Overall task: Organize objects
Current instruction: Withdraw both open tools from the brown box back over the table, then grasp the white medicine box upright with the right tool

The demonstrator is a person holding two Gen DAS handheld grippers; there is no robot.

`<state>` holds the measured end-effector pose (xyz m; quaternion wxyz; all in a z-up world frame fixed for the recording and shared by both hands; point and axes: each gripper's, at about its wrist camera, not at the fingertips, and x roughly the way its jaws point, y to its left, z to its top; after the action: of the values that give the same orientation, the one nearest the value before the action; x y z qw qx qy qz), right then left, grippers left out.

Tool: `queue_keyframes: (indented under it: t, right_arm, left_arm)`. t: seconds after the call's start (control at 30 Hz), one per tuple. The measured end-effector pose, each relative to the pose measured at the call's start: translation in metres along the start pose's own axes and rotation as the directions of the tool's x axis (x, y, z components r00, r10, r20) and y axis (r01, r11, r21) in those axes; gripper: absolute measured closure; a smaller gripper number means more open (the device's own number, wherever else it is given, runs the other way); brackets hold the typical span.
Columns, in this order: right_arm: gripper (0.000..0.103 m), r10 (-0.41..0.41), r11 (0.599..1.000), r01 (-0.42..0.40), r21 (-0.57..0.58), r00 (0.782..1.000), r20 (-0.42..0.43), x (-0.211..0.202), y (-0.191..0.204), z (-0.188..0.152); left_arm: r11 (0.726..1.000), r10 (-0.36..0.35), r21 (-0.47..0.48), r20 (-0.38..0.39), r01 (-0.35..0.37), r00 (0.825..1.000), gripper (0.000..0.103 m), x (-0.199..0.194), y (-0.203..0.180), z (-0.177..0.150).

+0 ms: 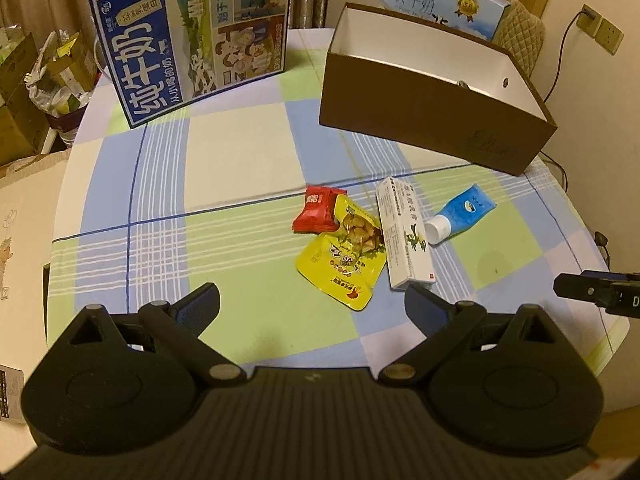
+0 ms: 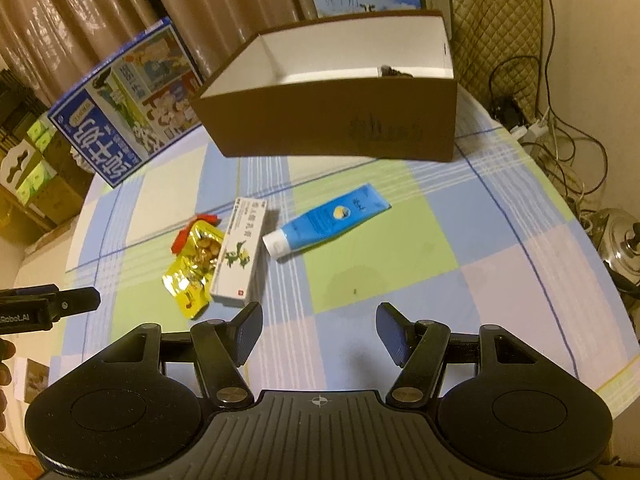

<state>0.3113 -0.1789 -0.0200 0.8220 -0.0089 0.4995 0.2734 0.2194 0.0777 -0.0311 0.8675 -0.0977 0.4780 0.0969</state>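
Both the left hand-held gripper and the right hand-held gripper hover over the worktop, fingers spread apart and empty. Just ahead lie a yellow packet, a red packet, a white carton and a blue tube. Beyond stands an open brown box; something small and dark sits inside against its far wall.

I see a round worktop under a checked cloth of blue, green and cream squares. At its far side stand an open brown cardboard box and a blue milk carton. Nearer me lie a red sachet, a yellow foil snack packet, a long white carton and a blue tube with a white cap.
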Motion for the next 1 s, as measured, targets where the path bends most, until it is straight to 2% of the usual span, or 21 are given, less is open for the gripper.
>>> queue_keyframes:
  t: [0.53, 0.83, 1.0]
  right_arm:
    - [0.043, 0.015, 0.999, -0.013, 0.033, 0.998, -0.063, 0.040, -0.004, 0.010]
    - [0.043, 0.162, 0.986, -0.160, 0.040, 0.984, -0.075, 0.073, 0.019, 0.022]
    - [0.043, 0.184, 0.983, -0.184, 0.002, 0.979, -0.087, 0.098, 0.038, 0.027]
  left_arm:
    - [0.999, -0.018, 0.027, 0.002, 0.018, 1.000, 0.006, 0.032, 0.005, 0.003]
    - [1.000, 0.023, 0.002, -0.023, -0.023, 0.999, 0.006, 0.048, 0.021, 0.009]
    - [0.999, 0.042, -0.010, -0.035, -0.042, 0.999, 0.006, 0.058, 0.032, 0.009]
